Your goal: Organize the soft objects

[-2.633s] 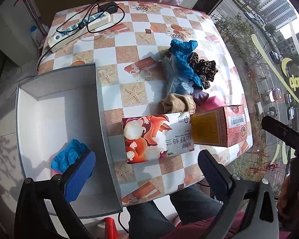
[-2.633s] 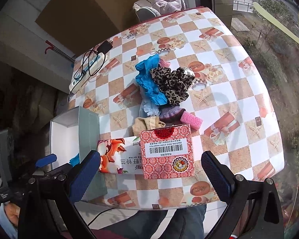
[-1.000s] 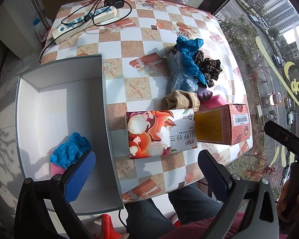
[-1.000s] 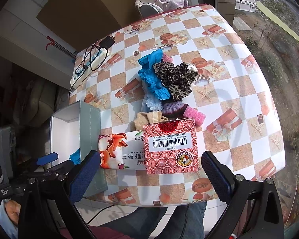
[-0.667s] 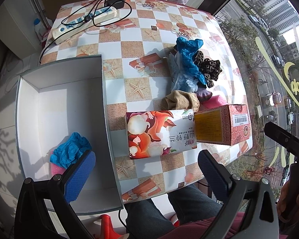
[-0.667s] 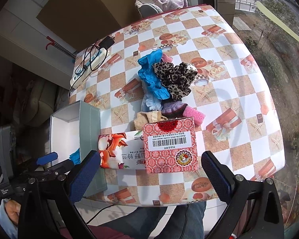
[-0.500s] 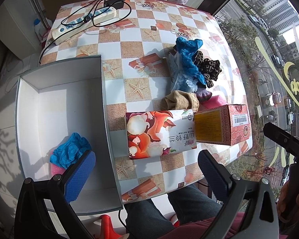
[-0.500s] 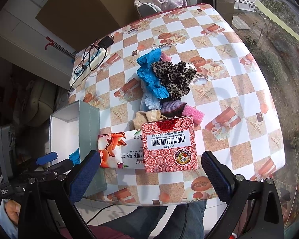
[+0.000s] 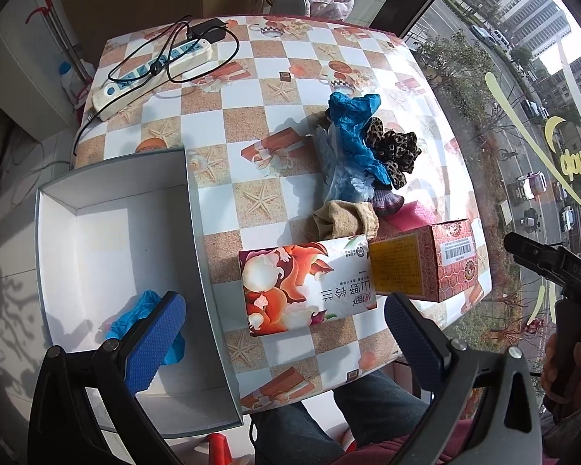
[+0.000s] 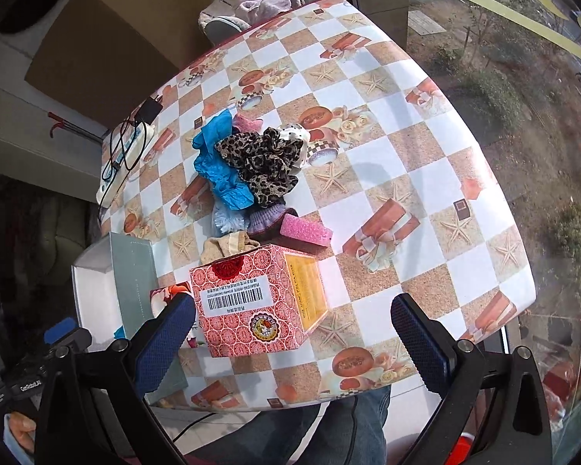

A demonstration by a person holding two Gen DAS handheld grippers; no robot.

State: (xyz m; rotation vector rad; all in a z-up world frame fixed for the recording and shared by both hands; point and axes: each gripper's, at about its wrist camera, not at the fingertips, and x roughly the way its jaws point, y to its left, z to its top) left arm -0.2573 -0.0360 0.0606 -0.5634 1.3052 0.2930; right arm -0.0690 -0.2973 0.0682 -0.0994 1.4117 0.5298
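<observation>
Directly ahead of the wide-spread right gripper [image 10: 292, 337] stands a red carton [image 10: 251, 306], with a flowered tissue box [image 9: 306, 283] touching its side, both between the grippers and the heap of soft things: tan sock [image 9: 346, 219], pink sponge [image 10: 305, 229], blue glove [image 9: 354, 131] and leopard scrunchie [image 10: 261, 164]. Leftward, the left gripper [image 9: 284, 333], equally spread and empty, hangs over the near edge of the checkered table [image 10: 426, 178] beside the open gray box [image 9: 97, 240], which holds another blue glove [image 9: 145, 317].
</observation>
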